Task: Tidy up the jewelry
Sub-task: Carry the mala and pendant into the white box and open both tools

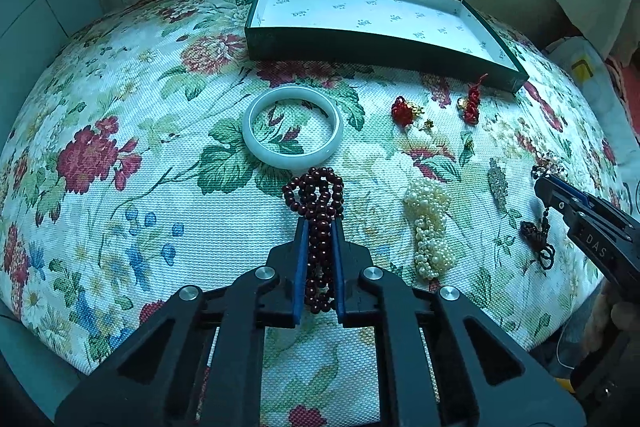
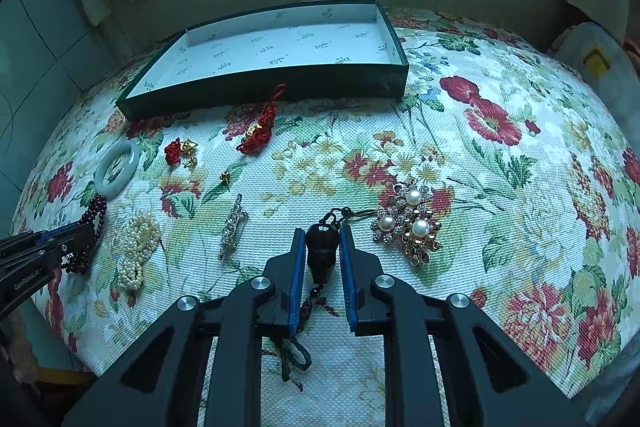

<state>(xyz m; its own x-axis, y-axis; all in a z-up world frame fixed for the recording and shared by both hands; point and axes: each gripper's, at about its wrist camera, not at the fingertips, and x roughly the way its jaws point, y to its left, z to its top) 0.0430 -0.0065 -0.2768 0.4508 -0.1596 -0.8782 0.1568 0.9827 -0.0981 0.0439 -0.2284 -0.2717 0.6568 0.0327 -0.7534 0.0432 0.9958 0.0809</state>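
Green box point(image 1: 256, 37), white printed lining, nothing in it yet, sits at the far edge of the floral cloth point(image 1: 120, 107), straight ahead of both grippers; the lift-and-carry runs away from the person. Left gripper point(image 1: 319, 223) is clamped on the dark red bead strand point(image 1: 316, 195), whose long axis runs along the fingers, loops spilling past the tips toward the white bangle point(image 1: 292, 129). Right gripper point(image 2: 320, 233) is closed on a dark pendant point(image 2: 321, 251), cord trailing back. Left looks slightly nearer the box. Pearl strand point(image 1: 428, 227) lies between them.
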